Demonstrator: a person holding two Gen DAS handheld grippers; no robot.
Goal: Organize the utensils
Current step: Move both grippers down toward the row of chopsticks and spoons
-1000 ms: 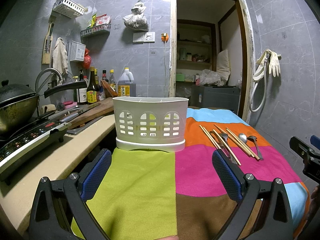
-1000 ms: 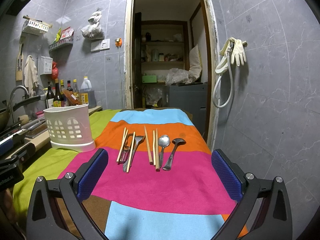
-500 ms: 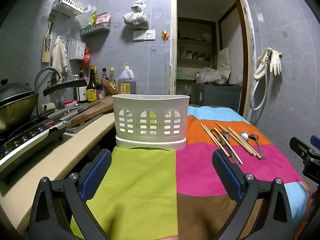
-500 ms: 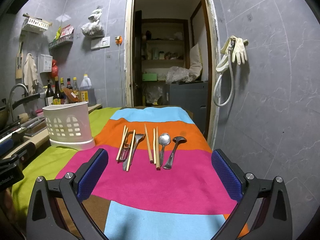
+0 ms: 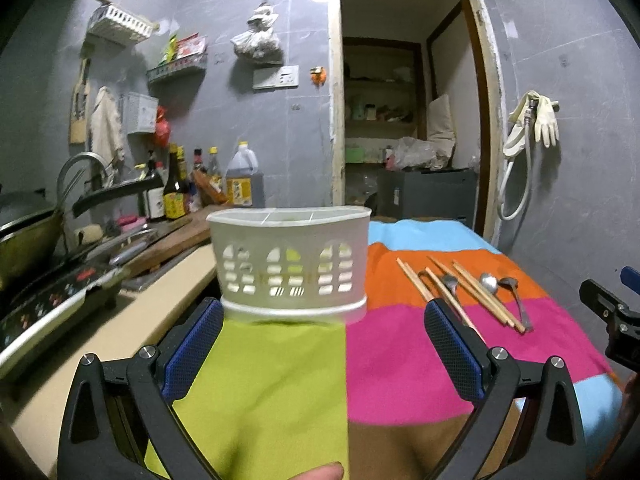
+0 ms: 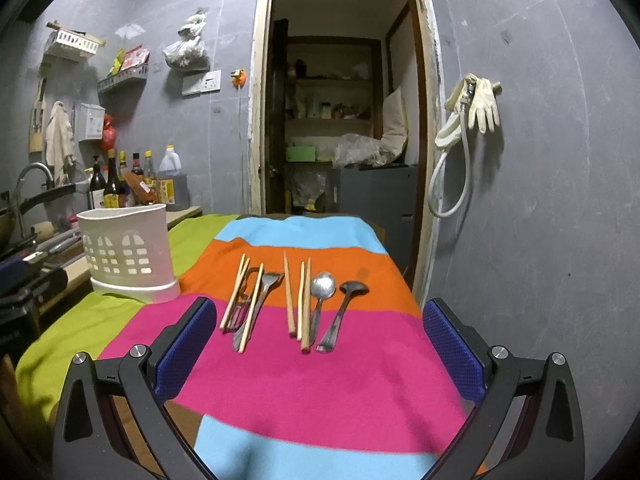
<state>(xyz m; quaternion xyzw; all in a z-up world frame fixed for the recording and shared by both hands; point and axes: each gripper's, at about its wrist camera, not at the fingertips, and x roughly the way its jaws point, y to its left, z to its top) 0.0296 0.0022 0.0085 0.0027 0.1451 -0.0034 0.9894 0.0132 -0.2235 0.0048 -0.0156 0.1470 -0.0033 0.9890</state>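
Right wrist view: the right gripper (image 6: 316, 354), its blue-padded jaws spread wide and holding nothing, faced a row of utensils laid on the striped multicoloured cloth (image 6: 320, 392) at centre frame. From left to right lay pale wooden chopsticks (image 6: 236, 294) crossing a steel fork (image 6: 260, 300), a second group of wooden chopsticks (image 6: 300, 300), a round-bowled steel spoon (image 6: 322, 292) and a darker steel ladle-shaped spoon (image 6: 344, 308). Their long axes ran roughly along the line of sight, handle ends toward the camera, lying between the two jaws and just ahead of them. A closing grip across a shaft would therefore suit this gripper as it stood.

Left wrist view: the left gripper (image 5: 324, 354), jaws likewise apart and empty, pointed at the white perforated plastic utensil holder (image 5: 290, 268), which stood upright at centre frame on the green part of the cloth, close ahead of the jaws. The utensils appeared at right of this frame, lying obliquely and well to the side; the right gripper was judged the nearer to them, and the holder lay to the left of the row.

Writing: yellow labels showed on the dark sauce bottles (image 5: 174, 192) and the large oil jug (image 5: 244, 180) at left, but no lettering could be read.
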